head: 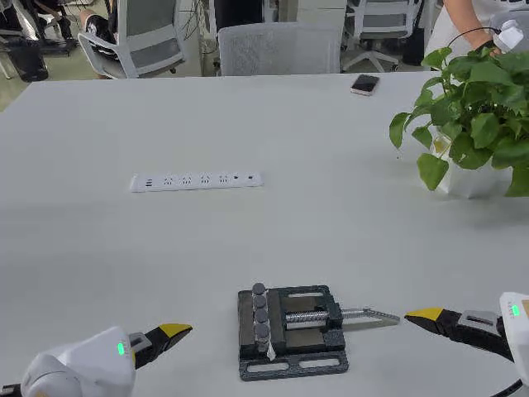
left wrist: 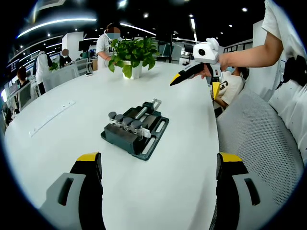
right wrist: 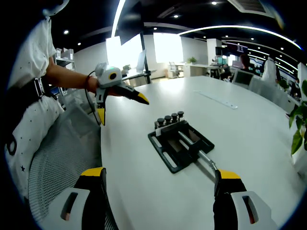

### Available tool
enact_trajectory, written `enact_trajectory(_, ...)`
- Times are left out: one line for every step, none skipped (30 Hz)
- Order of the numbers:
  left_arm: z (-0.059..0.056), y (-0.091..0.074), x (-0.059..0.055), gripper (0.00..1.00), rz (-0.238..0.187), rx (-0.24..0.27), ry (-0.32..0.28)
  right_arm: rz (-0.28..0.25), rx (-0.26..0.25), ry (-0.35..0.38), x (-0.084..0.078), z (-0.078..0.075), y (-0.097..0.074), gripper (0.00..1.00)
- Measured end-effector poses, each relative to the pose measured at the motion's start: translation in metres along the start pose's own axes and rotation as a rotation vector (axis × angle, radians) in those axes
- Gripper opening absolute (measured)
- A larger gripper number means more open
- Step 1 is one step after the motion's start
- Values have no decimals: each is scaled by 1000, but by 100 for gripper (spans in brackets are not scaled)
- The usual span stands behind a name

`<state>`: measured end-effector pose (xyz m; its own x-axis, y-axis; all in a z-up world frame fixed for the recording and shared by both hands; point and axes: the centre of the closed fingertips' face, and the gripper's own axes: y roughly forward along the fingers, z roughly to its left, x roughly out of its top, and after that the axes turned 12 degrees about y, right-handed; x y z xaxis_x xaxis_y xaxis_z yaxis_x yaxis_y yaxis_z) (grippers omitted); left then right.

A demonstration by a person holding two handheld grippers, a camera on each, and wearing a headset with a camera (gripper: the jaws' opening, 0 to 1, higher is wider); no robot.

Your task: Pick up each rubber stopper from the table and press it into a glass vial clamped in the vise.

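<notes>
Head view: white table [head: 124,265] bearing vise [head: 314,337], office chairs [head: 277,48] behind.

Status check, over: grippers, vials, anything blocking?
Left gripper, right gripper open, empty, flanking the vise. Four vials clamped, tops look stoppered. Nothing blocking.

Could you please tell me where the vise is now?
In the head view the vise sits low centre on the table, between the left gripper and right gripper.
</notes>
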<state>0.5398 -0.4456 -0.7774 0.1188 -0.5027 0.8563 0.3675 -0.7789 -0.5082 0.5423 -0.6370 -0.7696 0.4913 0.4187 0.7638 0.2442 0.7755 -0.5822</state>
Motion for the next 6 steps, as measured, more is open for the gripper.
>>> enact_trajectory(0, 0, 0, 99, 0, 0, -1, 1, -1, 0, 0, -1, 0, 92)
enact_trajectory(-1, 0, 1, 99, -1, 0, -1, 2, -1, -2, -1, -1, 0, 92)
enact_trajectory(-1, -1, 1, 99, -1, -2, -1, 3, -1, -3, -1, -1, -1, 92)
enact_trajectory(-1, -1, 1, 99, 0, -3, 1, 3, -1, -2, -1, -1, -1, 92)
enact_trajectory(-1, -1, 1, 99, 1, -3, 1, 4, -1, -2, -1, -2, -1, 92)
enact_trajectory(-1, -1, 1, 99, 1, -3, 2, 3, -1, -4, -1, -2, -1, 92)
